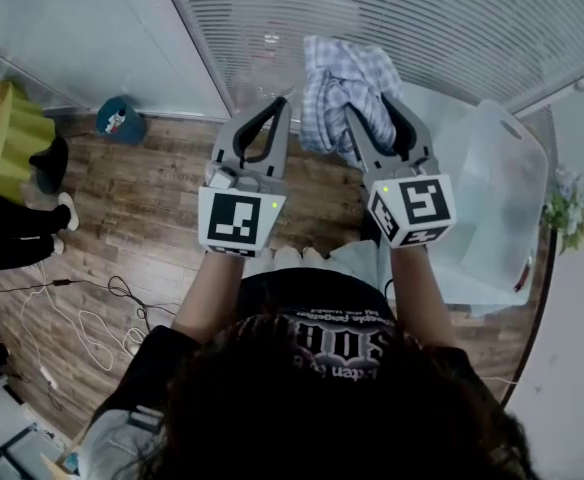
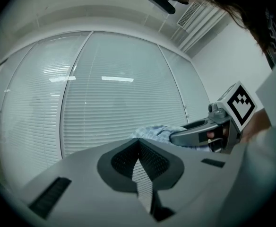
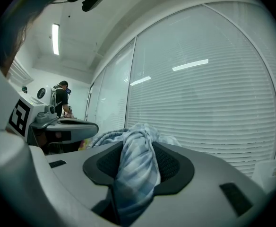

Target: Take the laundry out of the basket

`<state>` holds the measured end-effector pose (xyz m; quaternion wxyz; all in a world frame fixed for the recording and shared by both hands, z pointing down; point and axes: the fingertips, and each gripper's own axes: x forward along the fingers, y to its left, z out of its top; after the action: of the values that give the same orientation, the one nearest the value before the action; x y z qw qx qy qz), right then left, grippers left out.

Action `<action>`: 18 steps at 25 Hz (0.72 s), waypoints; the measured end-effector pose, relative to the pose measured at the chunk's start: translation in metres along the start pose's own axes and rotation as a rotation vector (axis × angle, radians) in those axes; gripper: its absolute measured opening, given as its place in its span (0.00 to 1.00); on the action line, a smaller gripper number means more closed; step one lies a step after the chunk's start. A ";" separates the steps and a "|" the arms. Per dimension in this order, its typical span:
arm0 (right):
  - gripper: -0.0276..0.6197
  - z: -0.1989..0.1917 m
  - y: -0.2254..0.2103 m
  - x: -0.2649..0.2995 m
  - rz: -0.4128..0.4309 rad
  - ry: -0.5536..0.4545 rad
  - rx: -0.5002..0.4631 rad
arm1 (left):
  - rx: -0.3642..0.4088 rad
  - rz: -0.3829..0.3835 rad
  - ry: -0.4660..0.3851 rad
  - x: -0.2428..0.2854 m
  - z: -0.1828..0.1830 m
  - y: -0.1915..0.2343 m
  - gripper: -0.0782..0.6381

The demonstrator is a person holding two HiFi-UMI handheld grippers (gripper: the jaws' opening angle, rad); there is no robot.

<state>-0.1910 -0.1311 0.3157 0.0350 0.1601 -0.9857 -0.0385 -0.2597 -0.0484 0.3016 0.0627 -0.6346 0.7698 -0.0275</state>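
The left hand-held gripper has its jaws closed tip to tip, with nothing between them. Just to its right, the right hand-held gripper is clamped on a blue checked cloth. The cloth bunches past the jaw tips, left of the translucent basket.

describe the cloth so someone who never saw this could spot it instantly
Start at the wall of white slatted blinds ahead of the person, where two grey grippers are raised. The crumpled blue-and-white checked cloth is clamped, bunched, in the right gripper. It is the only fabric up there; the left gripper beside it holds nothing.
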 end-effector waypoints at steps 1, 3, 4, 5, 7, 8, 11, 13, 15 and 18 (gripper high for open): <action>0.33 -0.004 0.000 0.000 0.000 0.004 0.003 | -0.003 0.003 0.010 -0.001 -0.004 0.001 0.11; 0.33 -0.010 0.003 0.001 0.004 0.012 0.009 | -0.008 0.008 0.024 -0.003 -0.009 0.002 0.11; 0.33 -0.013 0.005 0.000 0.009 0.016 0.012 | -0.008 0.010 0.025 -0.003 -0.011 0.003 0.11; 0.33 -0.015 0.008 0.000 0.015 0.019 0.014 | -0.006 0.012 0.023 -0.003 -0.013 0.003 0.11; 0.33 -0.021 0.013 0.000 0.028 0.028 0.018 | -0.002 0.007 0.029 -0.003 -0.017 0.003 0.11; 0.33 -0.024 0.016 0.000 0.032 0.033 0.021 | -0.003 0.002 0.038 -0.003 -0.019 0.002 0.11; 0.33 -0.031 0.020 -0.001 0.037 0.044 0.028 | -0.008 -0.005 0.053 -0.002 -0.024 0.001 0.11; 0.33 -0.034 0.022 -0.002 0.037 0.050 0.028 | -0.009 -0.001 0.049 -0.002 -0.027 0.000 0.11; 0.33 -0.037 0.022 -0.003 0.036 0.054 0.029 | -0.012 -0.002 0.047 -0.001 -0.029 0.000 0.11; 0.33 -0.041 0.026 -0.005 0.034 0.060 0.029 | -0.016 -0.011 0.054 -0.006 -0.036 0.000 0.11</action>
<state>-0.1907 -0.1072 0.3588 0.0630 0.1450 -0.9872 -0.0188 -0.2637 -0.0440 0.3374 0.0369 -0.6382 0.7680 -0.0390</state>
